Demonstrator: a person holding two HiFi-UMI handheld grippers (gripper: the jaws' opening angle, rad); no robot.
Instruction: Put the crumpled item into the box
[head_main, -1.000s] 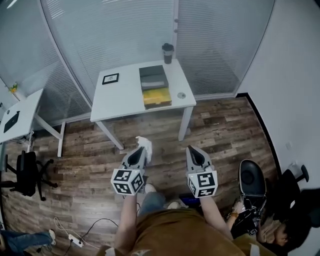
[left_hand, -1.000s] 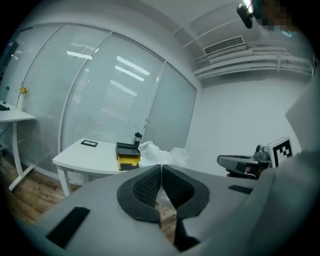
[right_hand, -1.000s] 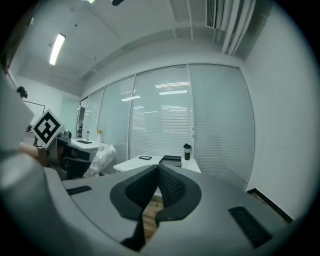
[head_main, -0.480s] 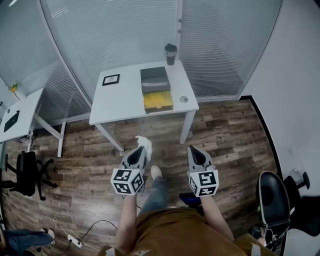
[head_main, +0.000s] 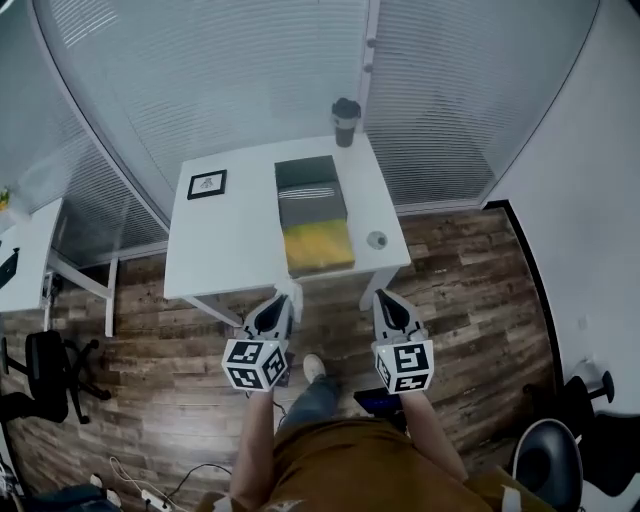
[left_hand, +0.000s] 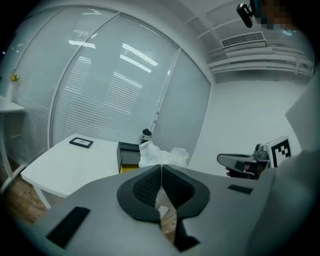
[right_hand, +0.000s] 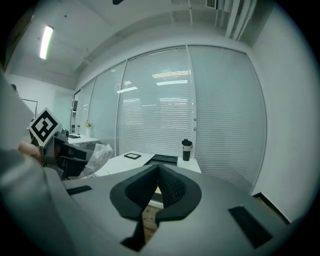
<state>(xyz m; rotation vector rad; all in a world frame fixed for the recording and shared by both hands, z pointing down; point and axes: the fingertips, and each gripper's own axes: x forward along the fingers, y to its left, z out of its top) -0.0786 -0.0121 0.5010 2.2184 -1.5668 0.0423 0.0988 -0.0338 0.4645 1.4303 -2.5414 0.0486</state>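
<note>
Left tool (left_hand: 161, 167): pinching crumpled white paper (left_hand: 162, 154)
Right tool (right_hand: 157, 169): pressing together
Open grey-and-yellow box (head_main: 316, 240): sitting on white tabletop (head_main: 225, 245)

White crumpled item (left_hand: 150, 154); box (head_main: 320, 248) yellow inside, lid (head_main: 310, 190) dark grey; white table (head_main: 230, 240); brown wood-grain floor (head_main: 480, 290).

The box (head_main: 314, 215) lies open on the white table (head_main: 230, 250) at twelve o'clock; at six, the left gripper (head_main: 283, 299) holds the crumpled item (head_main: 293, 290).
</note>
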